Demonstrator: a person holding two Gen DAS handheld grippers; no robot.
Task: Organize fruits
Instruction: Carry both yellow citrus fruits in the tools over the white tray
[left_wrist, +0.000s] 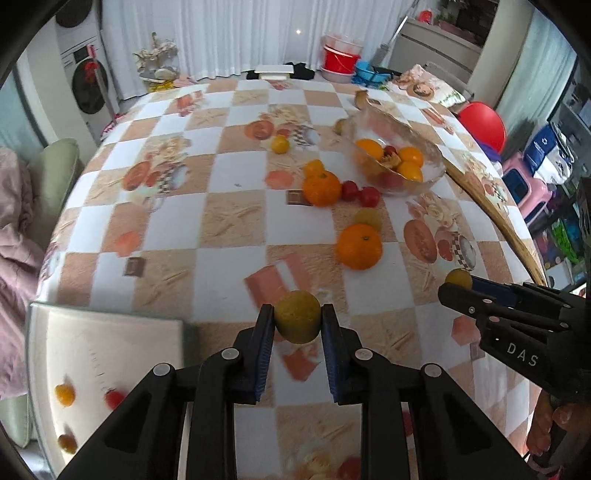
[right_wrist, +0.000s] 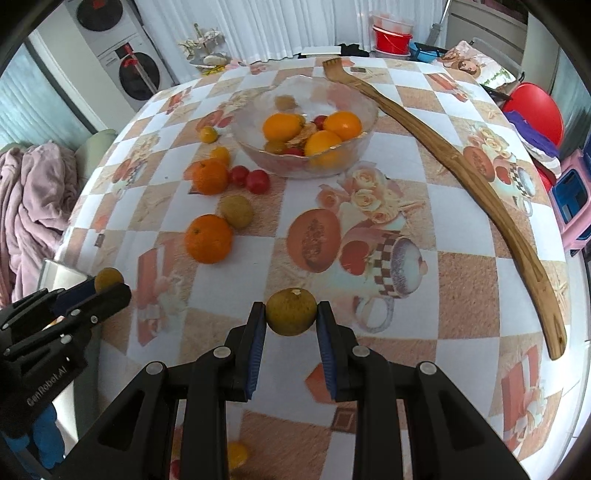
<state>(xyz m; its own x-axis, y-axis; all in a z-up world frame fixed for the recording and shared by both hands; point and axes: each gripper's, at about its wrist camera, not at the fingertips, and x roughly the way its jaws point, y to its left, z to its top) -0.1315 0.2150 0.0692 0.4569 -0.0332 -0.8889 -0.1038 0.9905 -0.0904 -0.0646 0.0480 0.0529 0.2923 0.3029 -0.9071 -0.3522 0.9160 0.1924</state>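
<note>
My left gripper (left_wrist: 297, 313) is shut on a round olive-brown fruit (left_wrist: 297, 325), held just above the checked tablecloth. My right gripper (right_wrist: 291, 309) is likewise shut on a similar brownish fruit (right_wrist: 291, 317). Each gripper shows in the other's view, the right gripper (left_wrist: 460, 286) at the right edge and the left gripper (right_wrist: 108, 287) at the left edge. A glass bowl (right_wrist: 356, 153) further back holds oranges and small tomatoes. Two oranges (right_wrist: 208, 239) (right_wrist: 210, 177), red tomatoes (right_wrist: 258, 181) and a brown fruit (right_wrist: 237, 211) lie loose in front of it.
A long wooden back scratcher (right_wrist: 461, 177) lies along the right side of the table. A pale tray (left_wrist: 110, 350) at the near left holds small yellow and red fruits. A small yellow fruit (left_wrist: 280, 144) sits left of the bowl. Chairs and clutter ring the table.
</note>
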